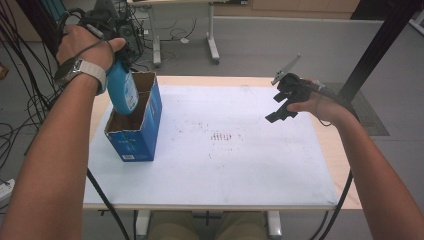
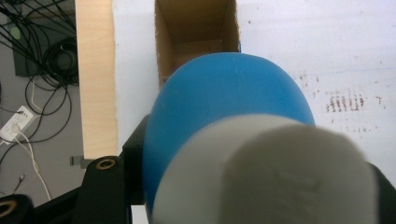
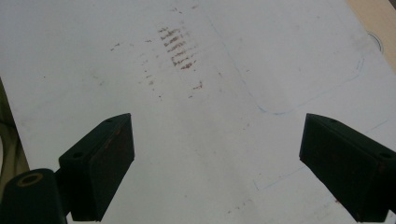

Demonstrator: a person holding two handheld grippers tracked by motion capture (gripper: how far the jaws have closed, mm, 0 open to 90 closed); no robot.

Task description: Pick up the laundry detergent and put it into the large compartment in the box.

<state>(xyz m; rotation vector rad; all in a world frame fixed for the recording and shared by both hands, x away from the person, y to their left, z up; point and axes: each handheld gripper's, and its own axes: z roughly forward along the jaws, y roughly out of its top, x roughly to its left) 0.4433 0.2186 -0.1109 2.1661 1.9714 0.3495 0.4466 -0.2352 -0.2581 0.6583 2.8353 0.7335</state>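
A blue bottle point(image 1: 123, 90) with a pale cap point(image 2: 266, 172) hangs bottom-down over an open blue cardboard box point(image 1: 135, 140) at the table's left. Its lower end reaches into the box's mouth. My left gripper point(image 1: 116, 61) is shut on the bottle's upper part, and its black jaws flank the bottle in the left gripper view. The brown inside of the box point(image 2: 196, 32) lies right below the bottle. My right gripper point(image 1: 280, 106) hovers open over the right side of the white table sheet point(image 1: 225, 170). Nothing is between its jaws point(image 3: 229, 163).
Rust-coloured smudges point(image 1: 222, 136) mark the middle of the sheet. The wooden table edge point(image 1: 345, 165) shows at the right. Cables point(image 1: 20, 100) trail on the floor at the left. Another desk's legs point(image 1: 212, 45) stand behind, and a black post point(image 1: 380, 45) rises at far right.
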